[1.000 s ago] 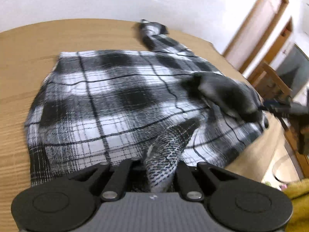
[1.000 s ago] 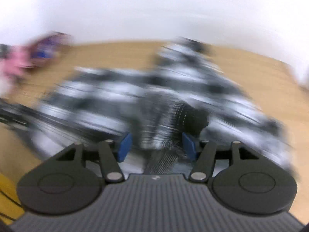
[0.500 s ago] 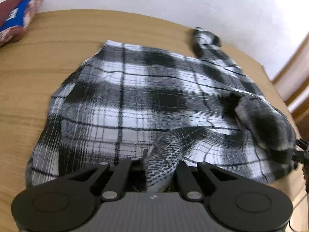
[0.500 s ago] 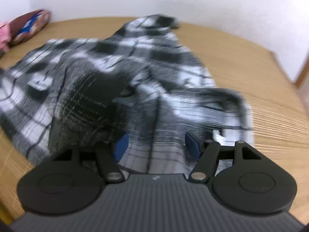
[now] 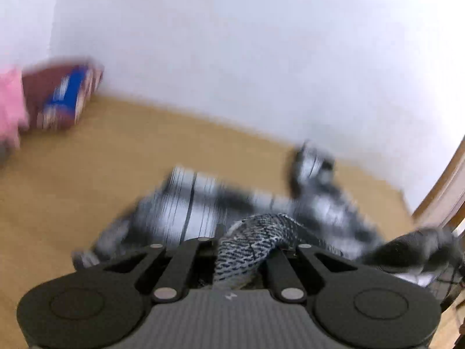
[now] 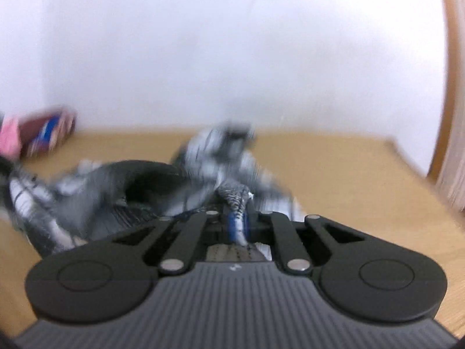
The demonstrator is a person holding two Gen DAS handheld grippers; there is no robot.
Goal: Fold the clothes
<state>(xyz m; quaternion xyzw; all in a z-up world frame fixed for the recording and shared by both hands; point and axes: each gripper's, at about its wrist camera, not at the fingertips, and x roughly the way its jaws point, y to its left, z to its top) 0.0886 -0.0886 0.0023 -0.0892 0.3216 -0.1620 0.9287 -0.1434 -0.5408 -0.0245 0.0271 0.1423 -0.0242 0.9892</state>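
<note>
Pinching a bunched fold of the plaid shirt point(image 5: 255, 250), the left gripper point(image 5: 250, 261) has its fingers drawn in tight on the cloth; the fold rises in a hump between the linkage arms and hides the fingertips themselves. Right gripper point(image 6: 237, 226): fingers point(image 6: 231, 226) narrow, blue pads pressed together on a thin twisted ridge of the same shirt point(image 6: 232, 195), which stands up just ahead of the pads.

Shirt as landmark. It is black-and-white checked, lies crumpled on the wooden table point(image 5: 87, 180), partly lifted at both held points. In the right wrist view a dark hollow of fabric point(image 6: 151, 180) opens to the left of the held ridge, and a bunched end of the shirt point(image 6: 229, 139) lies beyond it toward the wall. In the left wrist view the main body spreads ahead of the held fold; a dark lump of cloth point(image 5: 407, 247) sits to its right.

Beyond the shirt, far left by the white wall point(image 5: 232, 58): a maroon-and-blue folded item point(image 5: 64, 96) and, touching it, something pink point(image 5: 10, 104). Both frames are motion-blurred; finer detail cannot be read.
</note>
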